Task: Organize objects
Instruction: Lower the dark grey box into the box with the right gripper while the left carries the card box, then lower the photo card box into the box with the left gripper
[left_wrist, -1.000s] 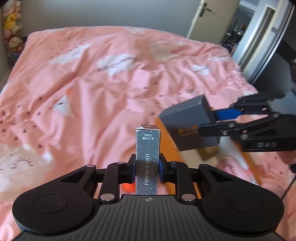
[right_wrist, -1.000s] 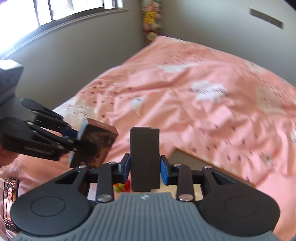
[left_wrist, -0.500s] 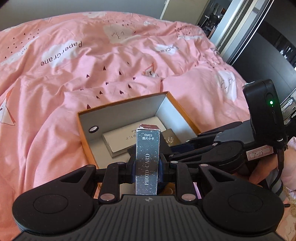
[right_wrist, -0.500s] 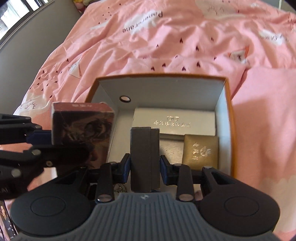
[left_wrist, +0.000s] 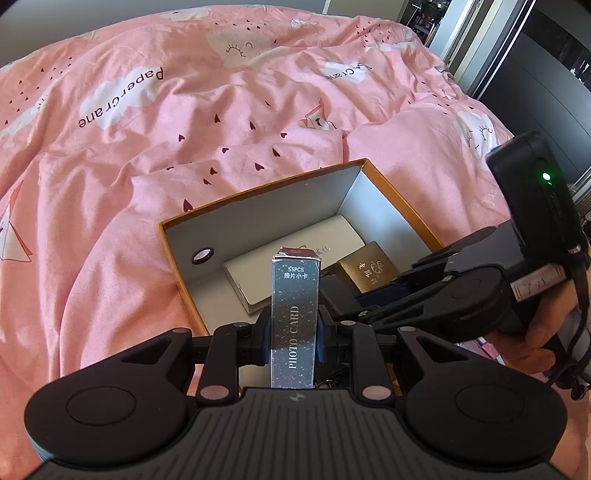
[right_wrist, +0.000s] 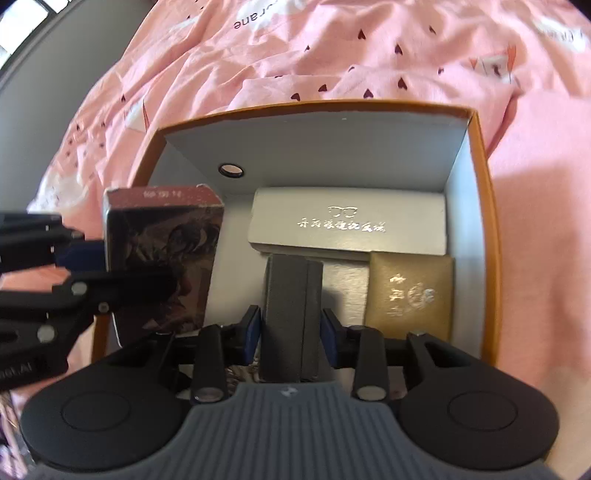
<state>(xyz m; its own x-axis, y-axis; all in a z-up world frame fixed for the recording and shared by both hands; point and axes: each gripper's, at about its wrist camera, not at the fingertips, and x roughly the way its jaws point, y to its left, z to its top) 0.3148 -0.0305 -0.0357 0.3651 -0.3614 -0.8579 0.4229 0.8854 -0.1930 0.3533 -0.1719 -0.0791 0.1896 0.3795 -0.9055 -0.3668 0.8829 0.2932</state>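
Observation:
My left gripper is shut on a silver photo card box, held upright over the near left part of an open orange-rimmed box; the card box also shows in the right wrist view. My right gripper is shut on a dark grey box, held low inside the orange-rimmed box. Inside lie a white glasses case at the back and a gold box at the right. The right gripper body shows in the left wrist view.
The box sits on a bed with a pink duvet printed with clouds and hearts. A dark wardrobe stands at the far right. A grey wall runs along the bed's left side.
Both grippers have moved down and closer to the open box, each still holding its own box. The right gripper's dark box now hangs inside the box, near the floor.

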